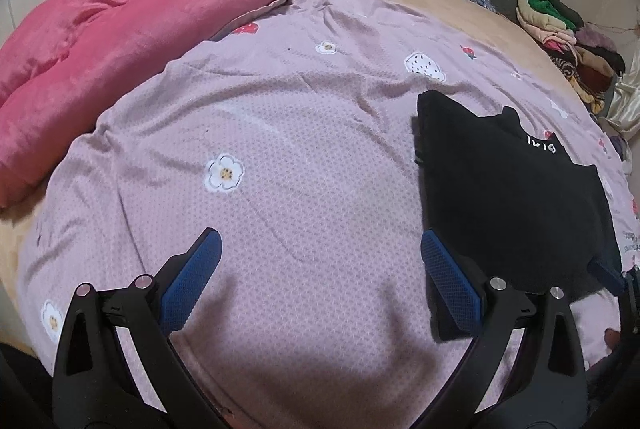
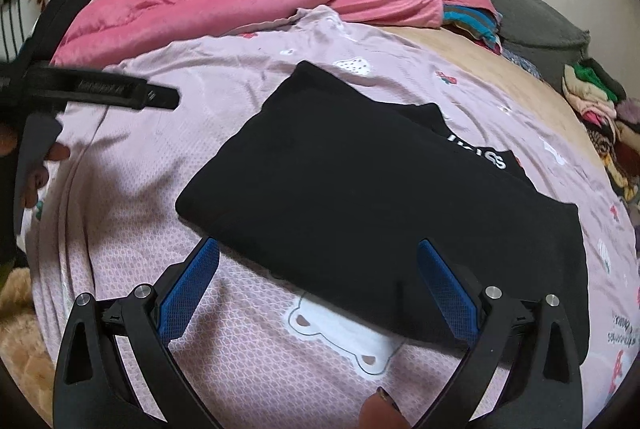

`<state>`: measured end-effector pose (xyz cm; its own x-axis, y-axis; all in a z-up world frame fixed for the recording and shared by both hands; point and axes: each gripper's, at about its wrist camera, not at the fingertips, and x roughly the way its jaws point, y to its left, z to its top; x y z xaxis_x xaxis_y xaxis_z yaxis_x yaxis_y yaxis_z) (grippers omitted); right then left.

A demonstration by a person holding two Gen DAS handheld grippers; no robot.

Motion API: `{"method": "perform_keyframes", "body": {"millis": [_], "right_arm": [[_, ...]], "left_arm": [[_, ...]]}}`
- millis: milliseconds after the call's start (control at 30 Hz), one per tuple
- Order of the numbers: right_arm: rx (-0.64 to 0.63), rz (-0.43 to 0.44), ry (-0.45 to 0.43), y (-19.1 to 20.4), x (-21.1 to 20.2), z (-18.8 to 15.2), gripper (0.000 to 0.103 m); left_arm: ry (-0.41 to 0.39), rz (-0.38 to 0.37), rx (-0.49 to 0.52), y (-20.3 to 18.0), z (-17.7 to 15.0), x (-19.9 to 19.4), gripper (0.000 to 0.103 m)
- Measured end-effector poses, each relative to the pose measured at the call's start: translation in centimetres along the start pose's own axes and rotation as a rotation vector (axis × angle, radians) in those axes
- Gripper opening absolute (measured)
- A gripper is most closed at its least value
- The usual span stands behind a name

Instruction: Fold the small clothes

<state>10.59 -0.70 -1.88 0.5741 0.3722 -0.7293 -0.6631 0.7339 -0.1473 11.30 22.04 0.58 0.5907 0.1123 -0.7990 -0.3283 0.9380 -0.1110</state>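
— How are the grippers built?
— Black angular frames are seen on the left gripper (image 1: 320, 281) and right gripper (image 2: 318, 285), fitted with blue textured pads (image 1: 191, 285) and silver round screws (image 2: 493, 292).

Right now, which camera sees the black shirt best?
The right wrist view: the folded black garment fills the middle, whole and unblocked. The left wrist view shows it off to the side, partly behind that gripper's finger.
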Motion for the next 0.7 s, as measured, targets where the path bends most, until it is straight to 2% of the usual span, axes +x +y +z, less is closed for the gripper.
{"method": "perform_keyframes", "body": {"millis": [700], "right_arm": [[-0.174,-0.073,-0.006,3.7,2.1,-1.5,0.099]], "left_arm": [[0.045,-0.040,0.105,-4.3,0.7,2.9,0.093]]}}
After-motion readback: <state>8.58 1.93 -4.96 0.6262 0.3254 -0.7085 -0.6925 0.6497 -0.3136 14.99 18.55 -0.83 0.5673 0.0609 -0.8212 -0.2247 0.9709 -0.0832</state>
